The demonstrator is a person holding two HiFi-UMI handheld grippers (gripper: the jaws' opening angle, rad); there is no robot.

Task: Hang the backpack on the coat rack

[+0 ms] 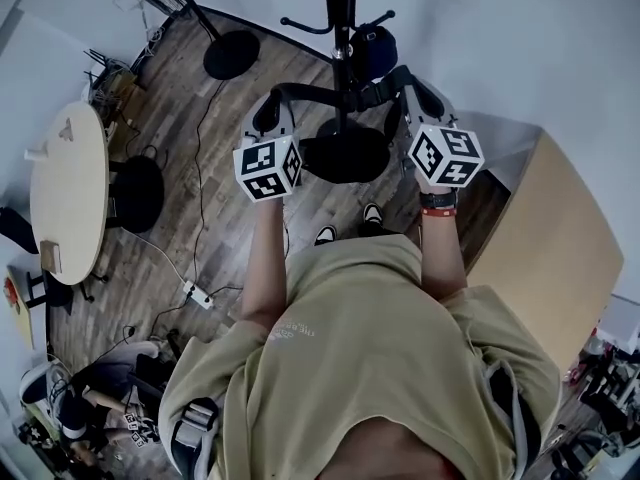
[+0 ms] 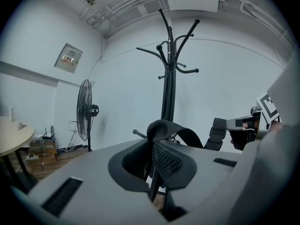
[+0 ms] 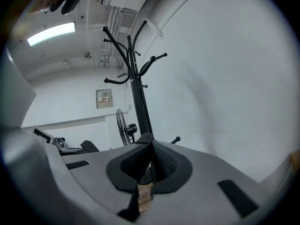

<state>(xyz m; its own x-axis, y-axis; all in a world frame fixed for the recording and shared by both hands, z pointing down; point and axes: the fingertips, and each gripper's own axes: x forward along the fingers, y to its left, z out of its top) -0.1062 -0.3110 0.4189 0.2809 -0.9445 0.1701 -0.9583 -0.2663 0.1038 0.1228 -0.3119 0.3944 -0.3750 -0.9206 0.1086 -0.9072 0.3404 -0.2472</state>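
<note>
The black coat rack (image 1: pixel 340 13) stands right ahead on its round base (image 1: pixel 345 153), and its hooks rise above both grippers (image 2: pixel 169 64) (image 3: pixel 136 78). A black backpack strap (image 1: pixel 335 93) spans from one gripper to the other, just in front of the pole. The dark backpack body (image 1: pixel 373 50) shows beyond the strap, next to the pole. My left gripper (image 1: pixel 272 108) (image 2: pixel 153 146) is shut on a loop of the webbing strap (image 2: pixel 164 125). My right gripper (image 1: pixel 420 93) (image 3: pixel 151 149) is shut on the strap's other end (image 3: pixel 145 137), near a buckle (image 2: pixel 218 132).
A round pale table (image 1: pixel 70 188) stands at the left with a stool beside it. A standing fan (image 2: pixel 86 111) is left of the rack, its base (image 1: pixel 232 53) on the wood floor. A wooden cabinet (image 1: pixel 550 238) is at the right. A power strip (image 1: pixel 197 293) and cables lie on the floor.
</note>
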